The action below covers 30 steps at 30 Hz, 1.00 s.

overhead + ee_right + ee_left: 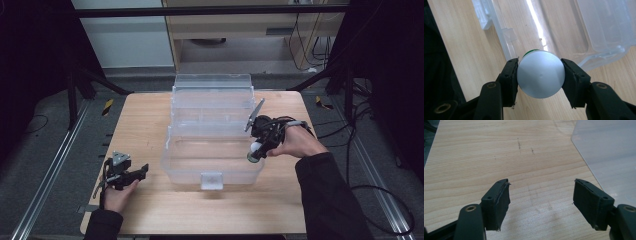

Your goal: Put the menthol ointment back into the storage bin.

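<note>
A light wooden tabletop (150,125) sits in the middle of a dim room. Grey carpeted floor (45,145) surrounds it. Metal rails (50,170) run along the floor on both sides of the tabletop. Beyond its far edge stands a pale wooden cabinet (250,30), with loose cables (310,45) hanging beside it. Black frame legs (75,95) stand near the tabletop's far corners.

High view: above person's side, facing forward and down over whole table (150,210). Left gripper view: low, close to tabletop — looks along own jaws, box (609,152) edge at right (shared with high view). Right gripper view: steeply down, near box — shared too.
</note>
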{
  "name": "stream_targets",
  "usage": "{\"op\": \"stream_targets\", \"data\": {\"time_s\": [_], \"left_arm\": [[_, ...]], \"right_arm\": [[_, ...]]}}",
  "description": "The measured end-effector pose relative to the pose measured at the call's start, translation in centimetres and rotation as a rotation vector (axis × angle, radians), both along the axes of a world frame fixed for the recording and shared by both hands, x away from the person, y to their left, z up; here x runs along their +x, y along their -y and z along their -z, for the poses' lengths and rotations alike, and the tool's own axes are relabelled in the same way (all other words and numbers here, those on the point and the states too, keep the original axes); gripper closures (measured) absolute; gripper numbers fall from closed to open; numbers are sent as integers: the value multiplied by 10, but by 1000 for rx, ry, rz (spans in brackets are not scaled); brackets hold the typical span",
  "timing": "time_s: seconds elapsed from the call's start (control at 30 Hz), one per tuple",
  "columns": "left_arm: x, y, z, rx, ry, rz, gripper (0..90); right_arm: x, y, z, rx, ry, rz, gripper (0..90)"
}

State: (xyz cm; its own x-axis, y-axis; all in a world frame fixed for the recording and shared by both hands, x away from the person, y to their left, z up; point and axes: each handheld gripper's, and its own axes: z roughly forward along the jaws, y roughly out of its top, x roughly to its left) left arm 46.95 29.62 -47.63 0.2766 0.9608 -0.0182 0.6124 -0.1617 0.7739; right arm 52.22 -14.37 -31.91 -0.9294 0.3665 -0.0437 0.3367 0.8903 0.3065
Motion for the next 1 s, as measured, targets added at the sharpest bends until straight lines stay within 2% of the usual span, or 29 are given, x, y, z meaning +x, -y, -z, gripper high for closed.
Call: {"op": "stream_targets", "data": {"time_s": [0.27, 0.33, 0.53, 1.0], "left_arm": [[0, 0, 0, -2, 0, 0, 289], [0, 0, 0, -1, 0, 1, 289], [0, 0, 0, -3, -1, 1, 289], [0, 0, 0, -4, 0, 7, 288]], "right_arm": [[4, -6, 15, -11, 13, -20, 502], [6, -6, 23, -2, 7, -27, 502], [9, -4, 38, -17, -4, -24, 502], [9, 2, 61, -27, -21, -20, 501]]}}
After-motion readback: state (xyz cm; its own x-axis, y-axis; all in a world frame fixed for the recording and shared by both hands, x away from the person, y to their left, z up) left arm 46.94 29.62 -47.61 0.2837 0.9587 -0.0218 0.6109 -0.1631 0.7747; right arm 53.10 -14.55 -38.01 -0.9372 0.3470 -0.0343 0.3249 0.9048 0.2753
